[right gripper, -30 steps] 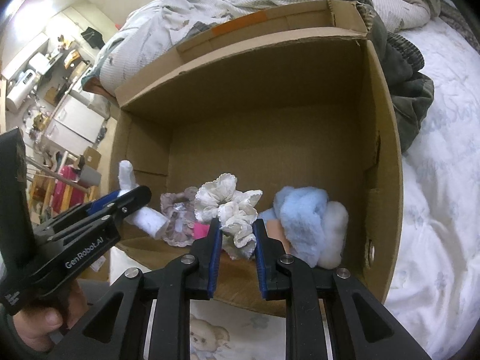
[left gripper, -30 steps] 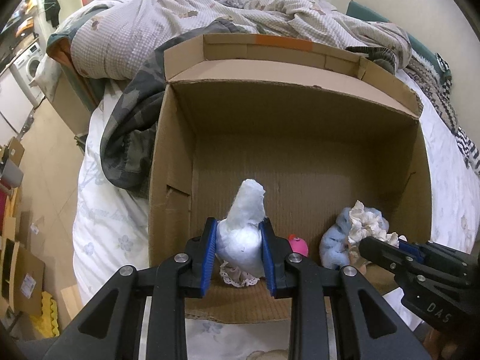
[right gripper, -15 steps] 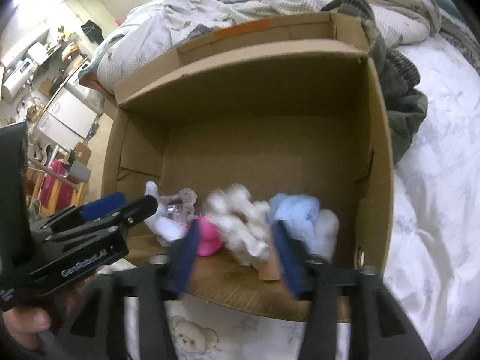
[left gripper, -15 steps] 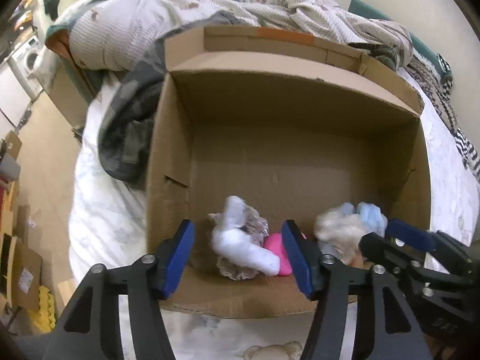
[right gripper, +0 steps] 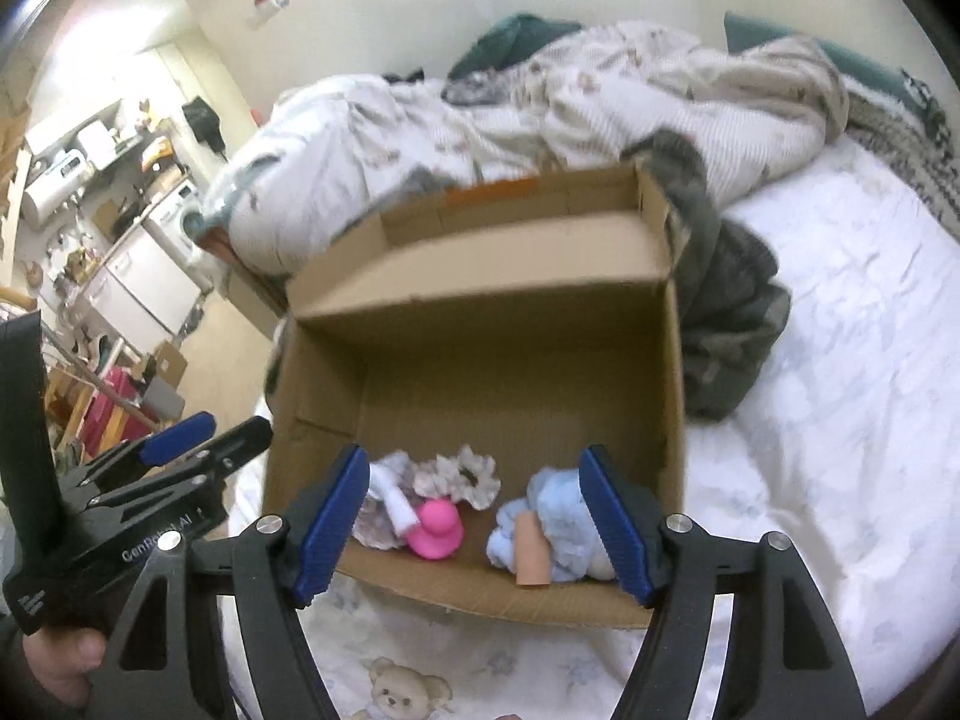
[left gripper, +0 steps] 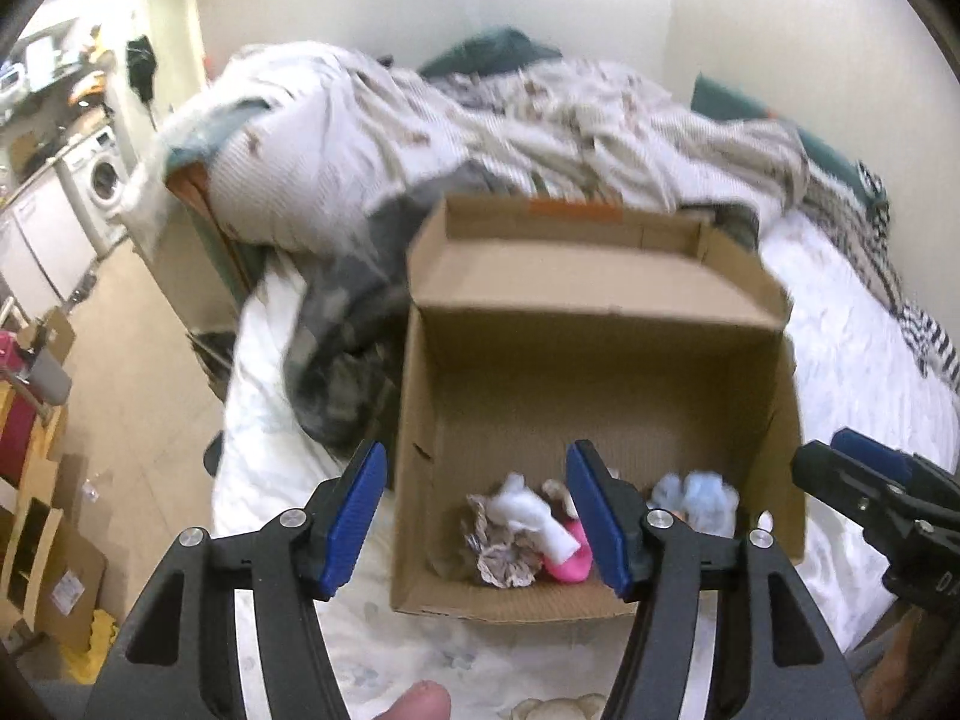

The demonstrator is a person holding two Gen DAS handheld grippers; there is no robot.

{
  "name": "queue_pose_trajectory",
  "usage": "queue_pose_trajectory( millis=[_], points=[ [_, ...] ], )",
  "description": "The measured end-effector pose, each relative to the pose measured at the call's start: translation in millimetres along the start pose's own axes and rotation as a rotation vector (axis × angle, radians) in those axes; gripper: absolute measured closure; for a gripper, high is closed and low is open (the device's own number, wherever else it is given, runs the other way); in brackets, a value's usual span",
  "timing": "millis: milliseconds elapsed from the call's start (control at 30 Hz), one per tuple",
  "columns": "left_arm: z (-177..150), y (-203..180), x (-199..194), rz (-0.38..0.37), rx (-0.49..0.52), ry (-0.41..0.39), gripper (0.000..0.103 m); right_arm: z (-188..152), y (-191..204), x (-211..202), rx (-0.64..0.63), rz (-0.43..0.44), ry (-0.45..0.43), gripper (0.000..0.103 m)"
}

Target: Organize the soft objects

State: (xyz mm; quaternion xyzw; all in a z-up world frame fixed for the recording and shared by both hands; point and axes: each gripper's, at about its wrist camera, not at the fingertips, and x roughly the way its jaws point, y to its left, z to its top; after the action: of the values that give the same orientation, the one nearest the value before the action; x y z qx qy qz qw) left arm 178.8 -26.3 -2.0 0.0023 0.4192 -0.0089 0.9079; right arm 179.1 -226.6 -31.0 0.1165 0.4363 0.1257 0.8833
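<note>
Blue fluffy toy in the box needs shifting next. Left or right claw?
Right, probably. The blue fluffy toy lies at the box's right end, below the right claw, whose jaws are opening, empty. The left claw faces the lace pile.

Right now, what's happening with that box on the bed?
A person holds both hand-held grippers above the cardboard box on the bed. The left hand-held gripper is open and empty; the right hand-held gripper is opening, also empty. A pink toy, frilly scrunchies and blue fluffy fabric lie inside.
</note>
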Motion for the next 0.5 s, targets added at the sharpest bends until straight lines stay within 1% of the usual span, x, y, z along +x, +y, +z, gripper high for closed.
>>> queue_pose_trajectory(
  millis=[67, 100, 133, 200, 233, 267, 333, 400, 467, 500],
  points=[
    [1.6, 3.6, -16.7, -0.001, -0.005, -0.032, 0.044, 0.8, 1.3, -15.2, 0.001, 0.000, -0.025, 0.020],
    [1.3, 5.1, -21.9, -0.011, -0.004, -0.039, 0.044, 0.6, 2.8, -21.5, 0.000, -0.003, -0.034, 0.014],
    [0.3, 5.9, -28.3, -0.023, 0.005, -0.046, 0.044, -1.0, 4.2, -27.8, 0.001, -0.003, -0.043, 0.005],
    [-4.5, 6.3, -39.8, -0.021, 0.023, -0.058, 0.043, -4.9, 6.4, -38.7, 0.005, -0.002, -0.065, 0.000],
    [-7.8, 7.3, -45.1, -0.023, 0.028, -0.063, 0.039, -7.5, 7.2, -44.7, 0.007, -0.004, -0.076, 0.000],
    [-11.1, 8.2, -50.0, -0.028, 0.030, -0.066, 0.032, -8.4, 8.7, -48.4, 0.010, -0.005, -0.083, 0.000],
    [-18.7, 11.4, -58.8, -0.036, 0.024, -0.070, 0.024, -12.6, 9.7, -56.5, 0.019, -0.001, -0.102, 0.000],
    [-26.8, 14.2, -65.0, -0.047, 0.017, -0.080, 0.019, -18.1, 10.6, -62.5, 0.016, 0.010, -0.125, 0.000],
    [-34.8, 16.8, -68.2, -0.066, 0.024, -0.096, 0.006, -25.5, 10.7, -65.4, 0.006, -0.003, -0.146, 0.000],
    [-39.3, 16.8, -69.2, -0.063, 0.029, -0.103, 0.005, -29.1, 10.5, -65.3, 0.002, -0.020, -0.156, 0.000]
  ],
)
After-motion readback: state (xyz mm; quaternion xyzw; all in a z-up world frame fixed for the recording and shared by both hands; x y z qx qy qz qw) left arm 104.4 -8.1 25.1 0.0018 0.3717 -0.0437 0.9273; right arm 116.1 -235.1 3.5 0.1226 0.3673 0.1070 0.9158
